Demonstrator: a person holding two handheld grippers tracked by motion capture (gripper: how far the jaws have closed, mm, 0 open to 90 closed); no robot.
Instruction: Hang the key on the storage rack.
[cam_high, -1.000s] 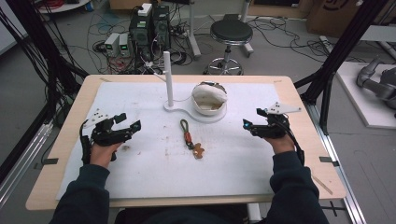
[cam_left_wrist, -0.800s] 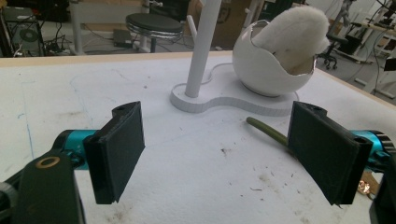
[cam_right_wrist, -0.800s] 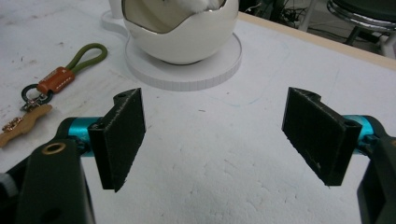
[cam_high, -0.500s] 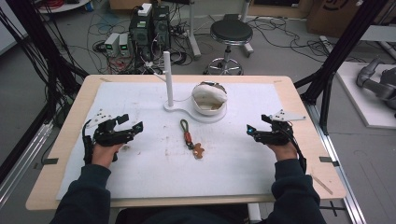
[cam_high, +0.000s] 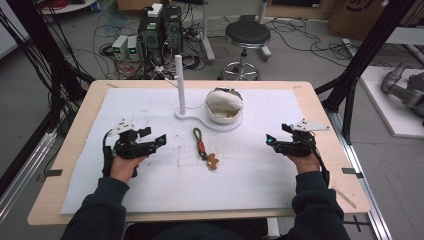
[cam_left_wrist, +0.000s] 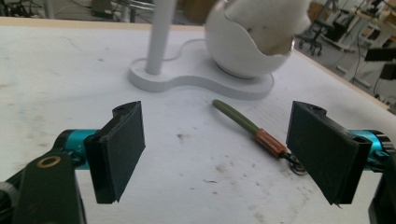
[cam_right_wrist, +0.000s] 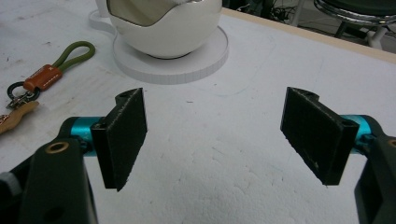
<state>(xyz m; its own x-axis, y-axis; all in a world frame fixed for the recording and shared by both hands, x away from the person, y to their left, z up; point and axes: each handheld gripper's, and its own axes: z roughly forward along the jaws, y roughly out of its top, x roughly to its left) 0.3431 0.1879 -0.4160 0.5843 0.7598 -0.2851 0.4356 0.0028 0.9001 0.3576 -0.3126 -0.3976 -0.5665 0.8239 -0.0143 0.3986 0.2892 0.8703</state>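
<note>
Keychain (cam_high: 204, 149) lying at counter (cam_high: 75, 200) centre, at 6 o'clock of egg-shaped holder (cam_high: 224, 104). Left hand-held gripper (cam_high: 155, 141) and right hand-held gripper (cam_high: 270, 141) hovering at 9 and 3 o'clock, jaws spread, carrying nothing. Advise approaching green loop (cam_left_wrist: 236, 118) low, jaws straddling cord.

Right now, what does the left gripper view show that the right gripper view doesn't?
Left gripper view alone: the white post rising from the stand.

Right gripper view alone: the keychain's whole green loop, black ring and tan charm, plus a stool edge.

Both: open black jaws with nothing between them, the cracked white shell, the keychain, the white table cover.
</note>
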